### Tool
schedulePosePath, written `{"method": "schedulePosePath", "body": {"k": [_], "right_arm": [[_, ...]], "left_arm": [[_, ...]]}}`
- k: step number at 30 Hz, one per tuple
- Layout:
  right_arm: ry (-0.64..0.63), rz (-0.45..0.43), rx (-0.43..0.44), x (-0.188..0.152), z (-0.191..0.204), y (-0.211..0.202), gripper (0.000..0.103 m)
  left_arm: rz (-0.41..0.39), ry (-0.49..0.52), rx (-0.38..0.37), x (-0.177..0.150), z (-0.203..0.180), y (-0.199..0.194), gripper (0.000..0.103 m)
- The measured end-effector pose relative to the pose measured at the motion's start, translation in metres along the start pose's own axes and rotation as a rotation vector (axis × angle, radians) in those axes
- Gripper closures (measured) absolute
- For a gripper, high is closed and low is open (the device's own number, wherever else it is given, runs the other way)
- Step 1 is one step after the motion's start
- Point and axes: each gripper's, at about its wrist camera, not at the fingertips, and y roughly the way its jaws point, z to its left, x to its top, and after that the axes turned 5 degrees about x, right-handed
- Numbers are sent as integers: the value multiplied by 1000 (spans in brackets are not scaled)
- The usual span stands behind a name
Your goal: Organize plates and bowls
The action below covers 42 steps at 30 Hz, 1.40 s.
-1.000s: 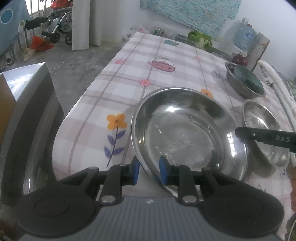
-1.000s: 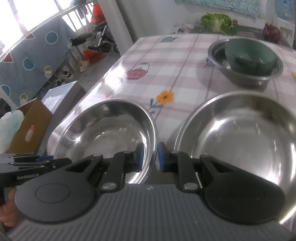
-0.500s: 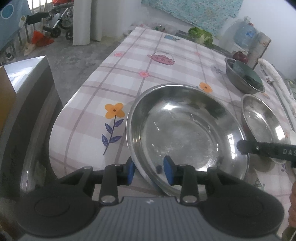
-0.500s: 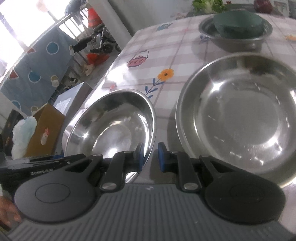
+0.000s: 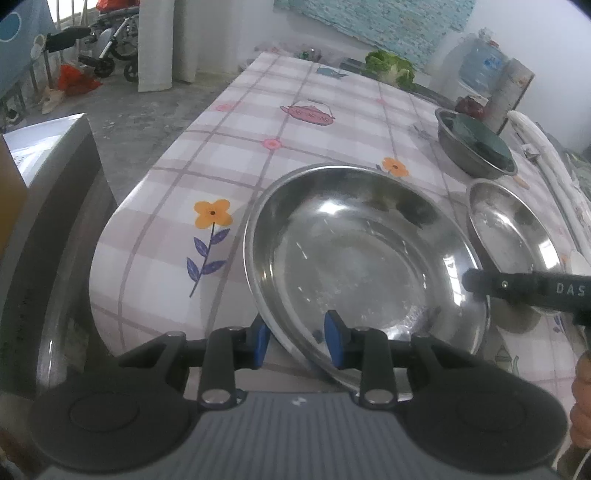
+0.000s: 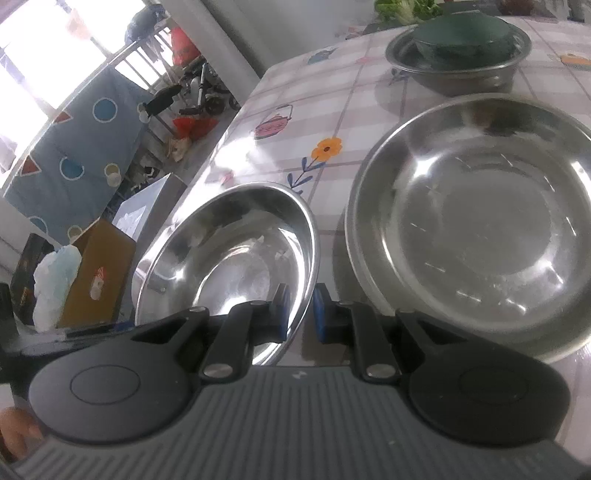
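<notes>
Jaws of the left gripper (image 5: 298, 342) stand apart, one blue pad outside and one inside the near rim of the steel bowl (image 5: 362, 258). Daylight shows beside the rim, so nothing is clamped. A second ago these jaws were nearly together and the rim was not yet between them. They have since widened to straddle it and have just been closing again.

Jaws of the right gripper (image 6: 301, 314) are together on the opposite rim of the same bowl, pinching the thin metal, as they were a second ago. That camera's view has rolled somewhat in the meantime.

Location of the work piece: the bowl sits near the rounded corner of the checked worktop (image 5: 236, 147), with both grippers at its edge. Whether it has left the surface cannot be told.

Adjacent items: a steel plate (image 6: 480, 221) lies just beside the bowl. Farther back a steel basin (image 6: 461, 79) holds a dark green bowl (image 6: 461, 33).

Assessment: a two-point hold is half made. Once the left jaws bite, the bowl can probably be carried level for stacking, likely onto the plate or towards the basin. A lift before then would load one pinch only and risk a swing or slip.
</notes>
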Motion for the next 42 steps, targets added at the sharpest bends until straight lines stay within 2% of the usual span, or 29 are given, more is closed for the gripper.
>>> {"method": "schedulePosePath", "body": {"k": [19, 22, 42], "right_arm": [[3, 11, 2, -1, 1, 6, 90], [0, 13, -1, -1, 2, 7, 90], [-1, 15, -4, -4, 5, 9, 88]], "left_arm": [[3, 4, 44, 11, 1, 11, 68], [4, 6, 43, 12, 0, 11, 64], [0, 1, 48, 12, -2, 10, 64]]}}
